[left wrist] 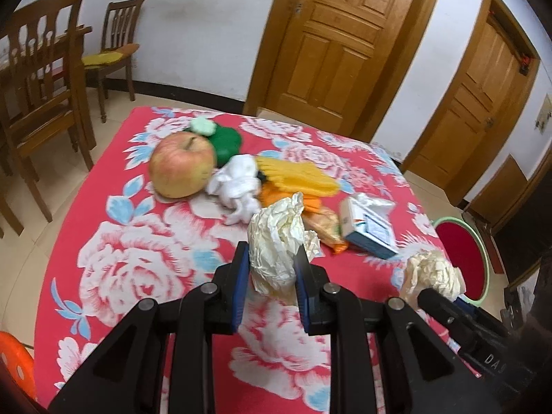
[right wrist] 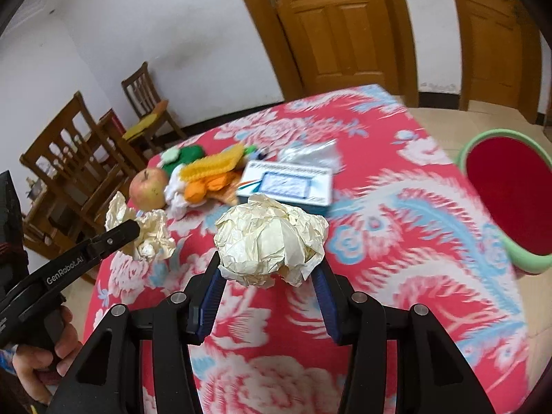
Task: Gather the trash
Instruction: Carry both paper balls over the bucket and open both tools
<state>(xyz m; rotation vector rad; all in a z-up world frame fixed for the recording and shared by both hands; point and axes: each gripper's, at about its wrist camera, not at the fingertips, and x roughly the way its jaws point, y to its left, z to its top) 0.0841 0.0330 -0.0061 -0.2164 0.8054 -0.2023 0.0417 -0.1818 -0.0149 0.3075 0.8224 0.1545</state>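
Observation:
My left gripper [left wrist: 272, 258] is shut on a crumpled cream paper ball [left wrist: 276, 245] and holds it above the flowered red tablecloth [left wrist: 138, 258]. My right gripper [right wrist: 269, 265] is shut on a second crumpled cream paper ball [right wrist: 269, 241], also lifted off the cloth. Each gripper shows in the other's view: the right one with its paper [left wrist: 431, 272], the left one with its paper [right wrist: 145, 231]. A crumpled white tissue [left wrist: 238, 186] lies beside an apple [left wrist: 181, 165]. A red bin with a green rim [right wrist: 507, 193] stands on the floor right of the table.
On the table lie a white and blue box [left wrist: 369, 231], clear plastic wrap [left wrist: 376, 203], yellow, orange and green toy foods [left wrist: 296, 176] and a green toy [left wrist: 226, 139]. Wooden chairs [left wrist: 38, 79] stand to the left. Wooden doors [left wrist: 338, 34] are behind.

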